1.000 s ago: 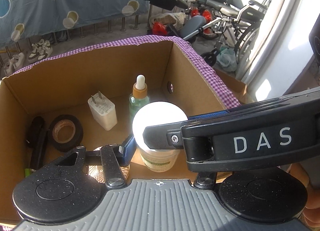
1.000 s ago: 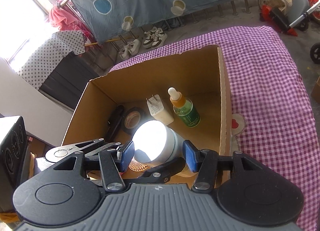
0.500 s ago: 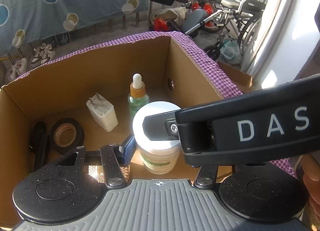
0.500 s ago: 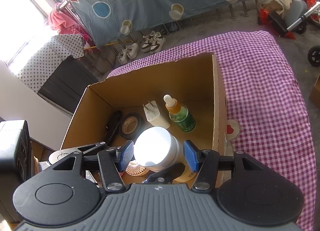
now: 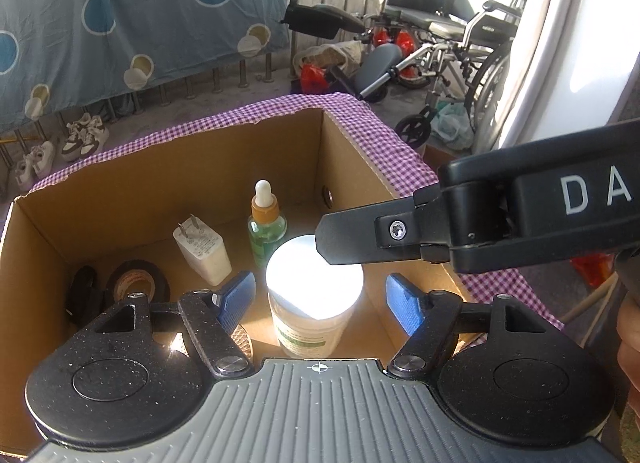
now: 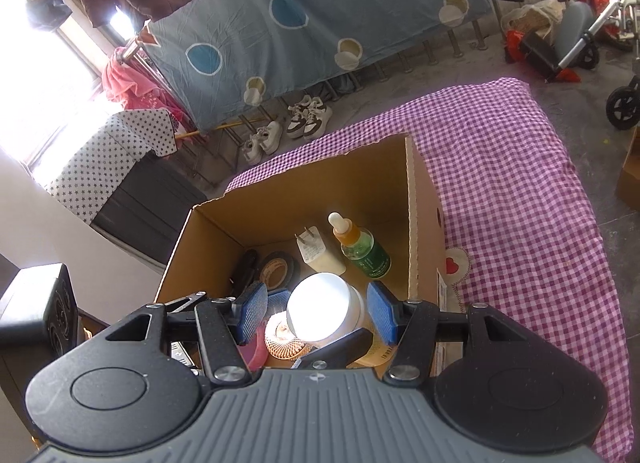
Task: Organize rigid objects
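Nearest, left tongs point(image 5: 316, 303) standing wide, having just been opening, blue pads clear of the white-lidded jar point(image 5: 314, 295) on either side; nothing gripped. Right tongs point(image 6: 316, 313) half spread, pads flanking the same jar from above without visibly pressing it; empty too, by the look of it. Jar upright on the floor of the cardboard box point(image 5: 120, 191), near the front wall, apparently just set down. Likely rigid plastic with a smooth, glossy lid: stiff, moderately weighty if full, slippery at the top. Best taken around the labelled body below the lid, pads square on opposite sides. Just beside it, a patterned round thing, only partly seen. Further in, a green dropper bottle point(image 5: 266, 229) standing upright, probably glass and top-heavy, so easily toppled by a careless sweep. Beside that, a white plug adapter point(image 5: 202, 249), then a black tape roll point(image 5: 134, 281) towards the left wall. Box resting on a purple checked cloth point(image 6: 520, 199) over the counter.
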`<state>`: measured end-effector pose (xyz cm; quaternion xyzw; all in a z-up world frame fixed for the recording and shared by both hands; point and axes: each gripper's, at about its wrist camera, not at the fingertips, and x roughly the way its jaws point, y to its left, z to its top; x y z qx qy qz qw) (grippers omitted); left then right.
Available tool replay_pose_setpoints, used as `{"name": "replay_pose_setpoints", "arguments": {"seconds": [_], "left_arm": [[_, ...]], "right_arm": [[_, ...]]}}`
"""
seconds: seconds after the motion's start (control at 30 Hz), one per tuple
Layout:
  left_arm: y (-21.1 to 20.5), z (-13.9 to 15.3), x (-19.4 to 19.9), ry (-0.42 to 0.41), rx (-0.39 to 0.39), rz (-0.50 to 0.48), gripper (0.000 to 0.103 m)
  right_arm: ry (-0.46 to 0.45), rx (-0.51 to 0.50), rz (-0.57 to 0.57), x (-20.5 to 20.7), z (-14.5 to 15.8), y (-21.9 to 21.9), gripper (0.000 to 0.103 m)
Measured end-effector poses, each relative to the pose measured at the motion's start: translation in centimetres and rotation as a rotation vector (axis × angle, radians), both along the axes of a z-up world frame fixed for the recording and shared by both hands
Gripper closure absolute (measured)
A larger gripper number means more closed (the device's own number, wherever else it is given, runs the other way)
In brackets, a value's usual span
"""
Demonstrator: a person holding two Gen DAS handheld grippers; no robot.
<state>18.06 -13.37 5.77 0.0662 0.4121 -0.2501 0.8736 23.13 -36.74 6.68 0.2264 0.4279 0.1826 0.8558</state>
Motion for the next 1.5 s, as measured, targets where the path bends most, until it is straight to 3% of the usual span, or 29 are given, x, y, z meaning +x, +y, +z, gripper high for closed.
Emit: {"name": "replay_pose_setpoints", "arguments": {"seconds": [0.27, 0.37, 0.47, 0.77, 1.07, 1.5], "left_arm": [[1.7, 2.2, -3.1, -0.056, -0.069, 0.008, 0.007], [2.6, 3.4, -4.8, -0.089, -0.096, 0.016, 0.003], [3.4, 4.3, -6.2, -0.113, -0.113, 0.037, 0.001], [5.7, 5.1, -8.9, -0.152, -0.128, 0.101, 0.001], [7.9, 4.3, -10.5, -0.128, -0.127, 0.156, 0.001], [9.2, 3.4, -12.0, -0.165, -0.056, 0.252, 0.001]], "right_arm": [[-0.111, 0.060, -0.093, -4.9, 2.7, -1.4, 0.036], [-0.145, 0.089, -0.125, -6.9, 3.3, -1.8, 0.035], [-0.179, 0.109, -0.150, -9.0, 3.8, -1.7, 0.028], [-0.238, 0.120, -0.171, -13.9, 4.4, -0.2, 0.020], [-0.219, 0.114, -0.168, -16.4, 3.8, 0.8, 0.017], [-0.199, 0.038, -0.175, -18.4, 2.9, 1.4, 0.017]]}}
